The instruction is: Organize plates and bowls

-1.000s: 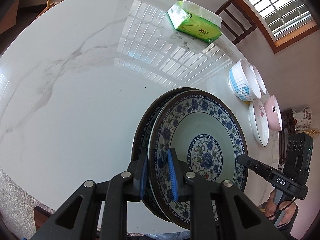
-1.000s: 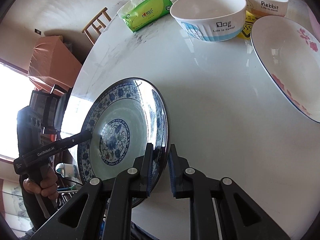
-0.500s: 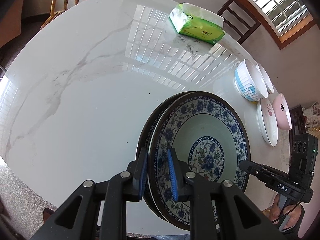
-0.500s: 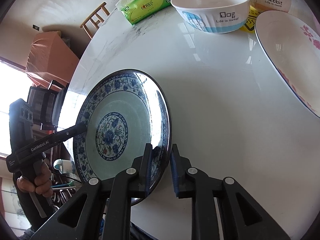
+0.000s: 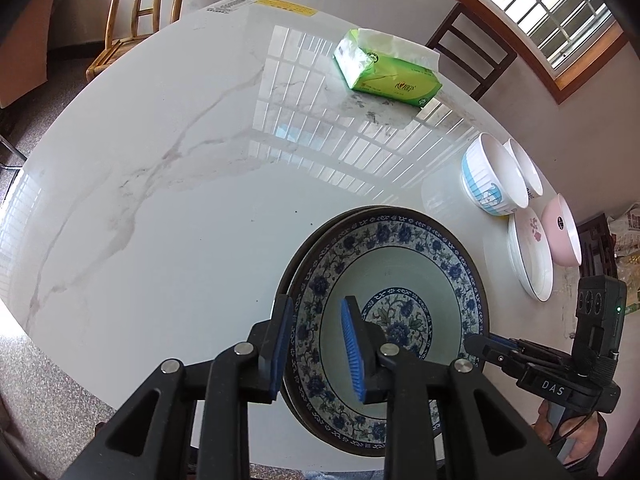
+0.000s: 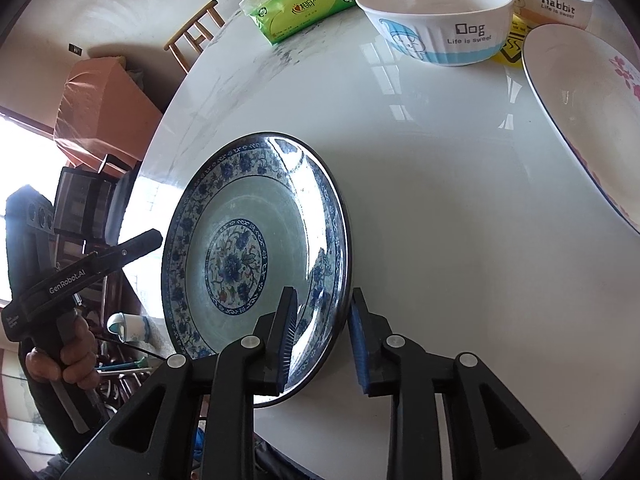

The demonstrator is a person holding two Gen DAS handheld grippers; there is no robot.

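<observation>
While the blue-and-white floral plate [image 5: 404, 280] lies at the near edge of the round marble table [image 5: 160, 184], I see from my left wrist camera that it rests on a second dark-rimmed plate [image 5: 289, 276] whose edge peeks out along its far-left side. My left gripper [image 5: 316, 344] straddles the rim of the top plate with its jaws spread, one blue pad outside the rim and one over the plate's well, neither clearly pressing on it. My right gripper [image 6: 322, 340] straddles the opposite rim, jaws also spread; the right pad stands apart from the plate [image 6: 256, 256], and whether the left pad touches it I cannot tell.

Further along the table stand a blue-banded "Dog" bowl [image 6: 436, 20] and, just behind it, a "Rabbit" bowl [image 6: 556, 0]. Beside them lies a white plate with pink flowers [image 6: 580, 112], and in the left view a pink bowl [image 5: 562, 232] sits just beyond that plate. A green tissue pack [image 5: 386, 70] lies near the far edge, well apart from the dishes
</observation>
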